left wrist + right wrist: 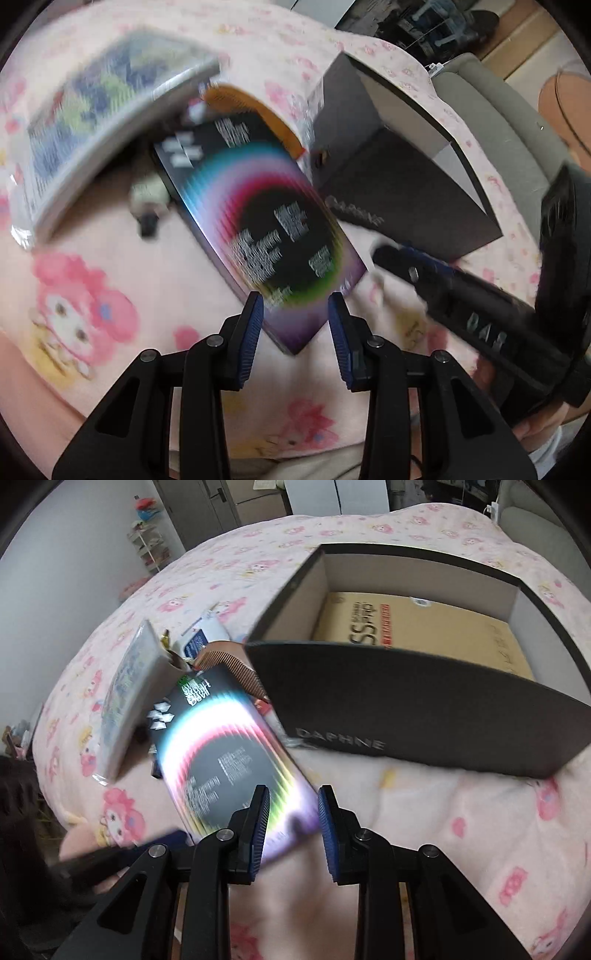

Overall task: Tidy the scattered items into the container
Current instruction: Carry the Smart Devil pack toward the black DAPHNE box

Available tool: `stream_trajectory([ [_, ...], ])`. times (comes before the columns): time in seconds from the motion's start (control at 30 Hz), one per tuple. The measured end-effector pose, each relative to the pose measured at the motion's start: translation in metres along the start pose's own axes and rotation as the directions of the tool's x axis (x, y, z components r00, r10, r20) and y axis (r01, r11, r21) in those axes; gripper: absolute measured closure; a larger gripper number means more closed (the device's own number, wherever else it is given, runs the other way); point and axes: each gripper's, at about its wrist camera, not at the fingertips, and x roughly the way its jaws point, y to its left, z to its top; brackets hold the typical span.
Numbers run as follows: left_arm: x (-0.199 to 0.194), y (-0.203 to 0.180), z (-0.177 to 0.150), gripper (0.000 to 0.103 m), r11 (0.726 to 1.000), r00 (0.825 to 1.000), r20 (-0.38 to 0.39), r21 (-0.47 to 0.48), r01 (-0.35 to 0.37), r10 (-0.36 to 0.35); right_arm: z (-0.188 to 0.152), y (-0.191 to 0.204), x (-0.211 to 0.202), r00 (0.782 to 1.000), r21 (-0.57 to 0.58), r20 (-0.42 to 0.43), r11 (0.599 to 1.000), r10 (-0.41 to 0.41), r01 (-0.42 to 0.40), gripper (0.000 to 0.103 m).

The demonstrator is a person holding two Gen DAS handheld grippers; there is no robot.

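A black box with a rainbow ring (266, 229) lies on the pink bedspread, also in the right wrist view (225, 760). My left gripper (295, 332) is open, its near corner between the pads. My right gripper (291, 830) is open at the box's near end; it also shows in the left wrist view (461, 295). The dark open container (417, 709) marked DAPHNE stands to the right (402, 192) and holds a tan flat package (417, 635). A blue-patterned packet (96, 122) leans at left (125, 698). An orange comb (255, 114) lies behind the box (236, 668).
A small pale item with a dark tip (147, 199) lies beside the box. A white-and-blue tube (203, 635) lies further back. A grey chair (509, 122) stands beyond the bed's edge. Cabinets (218, 506) line the far wall.
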Motion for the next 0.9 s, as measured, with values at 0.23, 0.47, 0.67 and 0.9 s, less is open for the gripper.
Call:
stream_trajectory([
  [0.23,-0.022,0.025,0.053,0.063,0.985,0.973,0.174,0.051,-0.165,0.154,-0.027,-0.012,0.021,0.993,0.048,-0.098,0.997,0.069,-0.065,0.075],
  [0.47,0.011,0.026,0.092,0.063,0.968,0.964,0.156,0.097,-0.230,0.213,-0.035,-0.003,0.039,0.979,0.077,-0.161,0.991,0.123,-0.111,0.061],
  [0.67,0.038,0.022,0.101,0.061,0.943,0.953,0.140,0.162,-0.290,0.269,-0.034,-0.004,0.041,0.979,0.120,-0.146,0.985,0.142,-0.125,0.061],
  [0.9,0.031,0.022,0.084,0.061,0.942,0.956,0.071,0.163,-0.294,0.286,-0.034,-0.004,0.041,0.976,0.128,-0.119,0.977,0.184,-0.169,0.061],
])
